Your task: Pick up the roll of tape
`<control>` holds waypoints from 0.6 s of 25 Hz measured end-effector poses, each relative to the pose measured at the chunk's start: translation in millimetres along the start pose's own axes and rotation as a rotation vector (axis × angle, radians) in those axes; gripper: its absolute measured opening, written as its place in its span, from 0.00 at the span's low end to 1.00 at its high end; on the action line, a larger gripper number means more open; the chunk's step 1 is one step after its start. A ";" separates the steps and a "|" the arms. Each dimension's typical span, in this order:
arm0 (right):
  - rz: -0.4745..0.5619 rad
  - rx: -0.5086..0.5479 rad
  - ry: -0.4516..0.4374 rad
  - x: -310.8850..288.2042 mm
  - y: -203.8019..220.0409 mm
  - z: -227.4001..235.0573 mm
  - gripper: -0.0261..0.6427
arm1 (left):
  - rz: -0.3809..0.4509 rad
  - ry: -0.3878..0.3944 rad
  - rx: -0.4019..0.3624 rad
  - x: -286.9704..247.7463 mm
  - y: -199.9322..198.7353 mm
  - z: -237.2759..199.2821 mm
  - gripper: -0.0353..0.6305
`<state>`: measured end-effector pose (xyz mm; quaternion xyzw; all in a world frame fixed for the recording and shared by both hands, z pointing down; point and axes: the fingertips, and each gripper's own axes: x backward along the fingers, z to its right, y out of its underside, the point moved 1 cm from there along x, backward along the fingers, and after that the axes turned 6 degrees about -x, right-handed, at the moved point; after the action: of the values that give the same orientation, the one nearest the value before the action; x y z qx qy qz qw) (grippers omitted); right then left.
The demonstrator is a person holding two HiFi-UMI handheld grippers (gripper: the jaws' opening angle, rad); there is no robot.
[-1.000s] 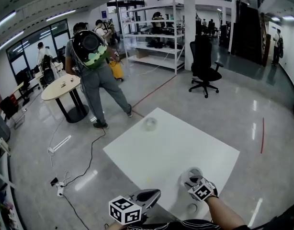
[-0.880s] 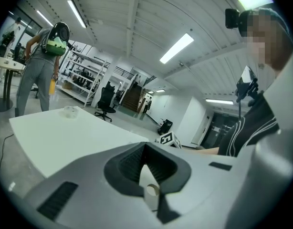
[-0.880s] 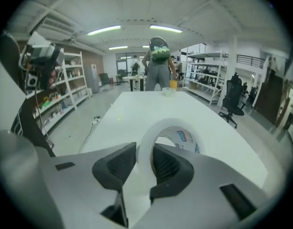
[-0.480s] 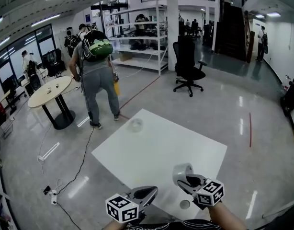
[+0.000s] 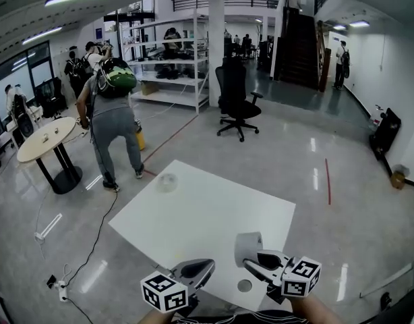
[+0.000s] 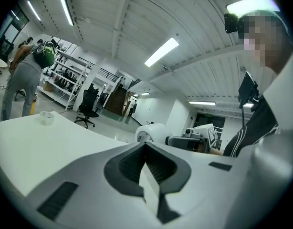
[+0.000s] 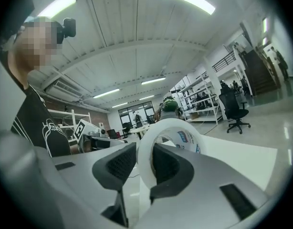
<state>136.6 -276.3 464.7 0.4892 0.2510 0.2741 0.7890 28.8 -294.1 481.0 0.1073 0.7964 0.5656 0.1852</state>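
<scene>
A white roll of tape (image 5: 247, 244) hangs above the near right part of the white table (image 5: 193, 214), held by my right gripper (image 5: 253, 258). In the right gripper view the roll (image 7: 171, 124) stands upright with its wall pinched between the two dark pads, one pad inside the ring; the gripper (image 7: 145, 162) is shut on it. My left gripper (image 5: 203, 268) hovers at the table's near edge, jaws together and nothing in them. In the left gripper view its jaws (image 6: 147, 162) meet, and the roll (image 6: 150, 132) and right gripper (image 6: 192, 141) show beyond.
A second, clear roll (image 5: 167, 182) lies on the table's far left side. A small round mark (image 5: 245, 285) sits on the table below the held roll. A person with a backpack (image 5: 111, 123) stands beyond, near a round table (image 5: 45, 137). An office chair (image 5: 235, 100) and shelves (image 5: 168, 73) stand farther back.
My right gripper has lifted the white roll off the table and turned from pointing down to nearly level. The left gripper shifted slightly. The head view swung, and the person with the backpack stepped along.
</scene>
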 end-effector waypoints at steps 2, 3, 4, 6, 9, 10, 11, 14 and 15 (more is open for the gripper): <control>0.012 -0.007 0.011 6.2 0.8 -3.3 0.19 | 0.002 0.018 -0.010 -1.8 -1.8 5.0 0.06; 0.019 -0.013 0.016 8.3 1.6 -4.8 0.19 | 0.002 0.025 -0.013 -1.8 -2.2 7.0 0.06; 0.026 -0.020 0.021 9.6 2.5 -6.0 0.19 | 0.001 0.031 -0.016 -1.2 -2.1 8.2 0.06; 0.037 -0.031 0.029 11.2 3.8 -7.9 0.19 | -0.003 0.041 -0.020 -0.5 -2.1 9.5 0.06; 0.049 -0.039 0.032 15.2 3.3 -10.2 0.20 | -0.012 0.057 -0.030 -3.0 -3.6 14.3 0.06; 0.051 -0.039 0.031 17.5 3.0 -11.0 0.19 | -0.013 0.061 -0.033 -4.4 -4.2 17.3 0.06; 0.053 -0.038 0.032 19.9 3.3 -11.9 0.19 | -0.014 0.065 -0.037 -5.6 -4.7 20.5 0.06; 0.058 -0.034 0.040 22.7 7.0 -14.3 0.19 | -0.014 0.073 -0.050 -4.7 -4.7 26.0 0.06; 0.061 -0.034 0.041 22.6 7.0 -15.6 0.19 | -0.014 0.074 -0.052 -3.7 -4.7 26.4 0.06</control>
<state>141.2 -248.6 462.0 0.4775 0.2474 0.3122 0.7831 43.3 -274.4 469.5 0.0758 0.7885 0.5884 0.1622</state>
